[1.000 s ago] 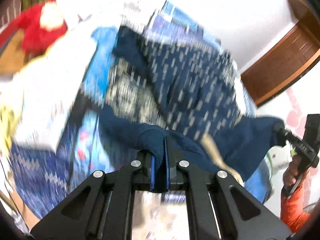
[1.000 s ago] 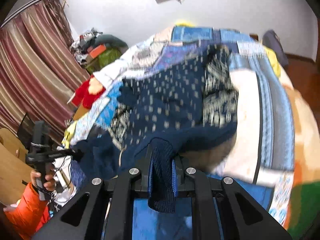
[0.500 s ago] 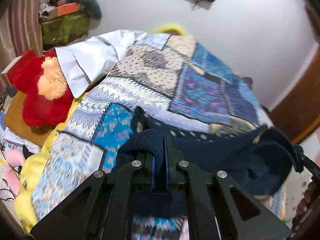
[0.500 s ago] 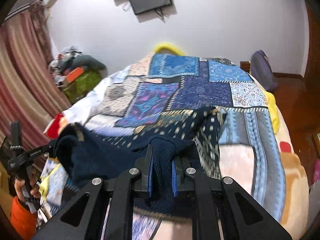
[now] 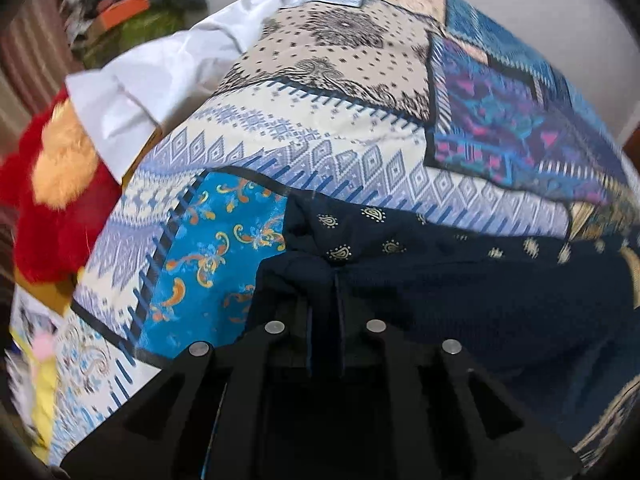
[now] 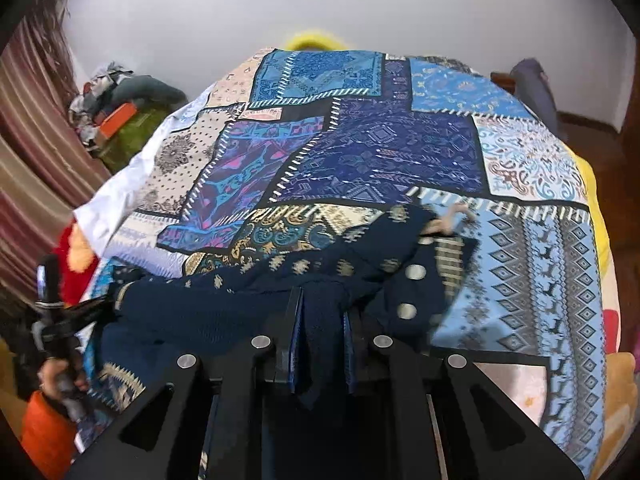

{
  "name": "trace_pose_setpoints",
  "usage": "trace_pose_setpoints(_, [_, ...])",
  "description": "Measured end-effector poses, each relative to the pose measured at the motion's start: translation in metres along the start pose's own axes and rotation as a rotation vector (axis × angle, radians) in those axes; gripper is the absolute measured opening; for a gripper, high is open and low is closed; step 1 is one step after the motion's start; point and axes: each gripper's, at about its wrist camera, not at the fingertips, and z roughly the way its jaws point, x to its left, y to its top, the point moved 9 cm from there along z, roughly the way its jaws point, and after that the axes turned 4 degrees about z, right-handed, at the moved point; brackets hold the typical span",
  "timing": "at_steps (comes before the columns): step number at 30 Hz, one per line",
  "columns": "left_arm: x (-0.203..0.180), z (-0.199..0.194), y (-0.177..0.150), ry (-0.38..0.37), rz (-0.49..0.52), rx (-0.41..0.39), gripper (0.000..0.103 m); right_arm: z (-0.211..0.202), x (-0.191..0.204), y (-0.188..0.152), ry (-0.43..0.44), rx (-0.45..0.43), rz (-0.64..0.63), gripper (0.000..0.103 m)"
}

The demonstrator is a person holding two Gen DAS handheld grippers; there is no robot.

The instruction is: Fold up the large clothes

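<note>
The left gripper (image 5: 324, 292) is easing apart with the navy garment (image 5: 460, 280) between its jaws; the right gripper (image 6: 322, 312) is clamped on it. The fold is being laid on the bed (image 6: 540, 240); release and smoothing are probably called for next.

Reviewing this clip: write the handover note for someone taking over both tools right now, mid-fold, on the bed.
Left tool: jaws opening, an edge of the navy garment between them.
Right tool: shut on the garment's other end.
Garment: bunched across the near part of the patchwork bedspread, strung between the two tools.
Done: garment brought over the bed.
Left: let go, flatten the bunched cloth, then make further folds; how many folds are in cannot be told.
</note>
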Motion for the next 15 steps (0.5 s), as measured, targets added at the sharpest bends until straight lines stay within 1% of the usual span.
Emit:
trace_pose_setpoints(2, [-0.002, -0.002, 0.001, 0.021, 0.043, 0.018, 0.014, -0.01, -0.008, 0.001, -0.001, 0.005, 0.007, 0.012])
trace_pose_setpoints(3, [-0.003, -0.003, 0.002, 0.028, 0.058, 0.025, 0.014, -0.019, -0.019, 0.005, -0.063, -0.016, 0.006, 0.013])
trace_pose_setpoints(4, [-0.002, -0.004, 0.003, 0.034, 0.075, 0.033, 0.015, -0.031, -0.032, 0.01, -0.144, -0.052, 0.004, 0.012])
trace_pose_setpoints(5, [-0.001, -0.007, 0.005, 0.032, 0.089, 0.039, 0.015, -0.045, -0.047, 0.014, -0.255, -0.085, 0.009, 0.012])
trace_pose_setpoints(6, [-0.001, -0.012, 0.006, 0.024, 0.1, 0.044, 0.016, -0.056, -0.059, 0.016, -0.322, -0.107, 0.011, 0.013])
trace_pose_setpoints(7, [0.001, -0.021, 0.009, 0.005, 0.106, 0.045, 0.019, -0.065, -0.064, 0.017, -0.328, -0.115, 0.011, 0.012])
trace_pose_setpoints(8, [0.001, -0.03, 0.011, -0.013, 0.11, 0.04, 0.021, -0.077, -0.067, 0.014, -0.273, -0.108, 0.023, 0.012])
trace_pose_setpoints(9, [0.001, -0.039, 0.013, -0.027, 0.115, 0.031, 0.032, -0.084, -0.066, 0.01, -0.227, -0.097, 0.032, 0.012])
trace_pose_setpoints(10, [0.004, -0.052, 0.017, -0.023, 0.118, 0.003, 0.054, -0.092, -0.064, 0.006, -0.187, -0.088, 0.033, 0.012])
trace_pose_setpoints(11, [0.008, -0.063, 0.021, 0.004, 0.12, -0.032, 0.067, -0.1, -0.06, 0.001, -0.164, -0.088, 0.022, 0.012])
trace_pose_setpoints(12, [0.012, -0.077, 0.024, 0.031, 0.121, -0.073, 0.083, -0.11, -0.053, -0.004, -0.156, -0.096, -0.006, 0.013])
trace_pose_setpoints(13, [0.014, -0.095, 0.026, 0.042, 0.127, -0.124, 0.085, -0.119, -0.045, -0.01, -0.156, -0.105, -0.034, 0.013])
trace_pose_setpoints(14, [0.014, -0.102, 0.027, 0.034, 0.129, -0.14, 0.085, -0.124, -0.039, -0.015, -0.156, -0.111, -0.051, 0.013])
trace_pose_setpoints(15, [0.013, -0.113, 0.024, 0.007, 0.123, -0.147, 0.085, -0.128, -0.03, -0.022, -0.144, -0.116, -0.069, 0.013])
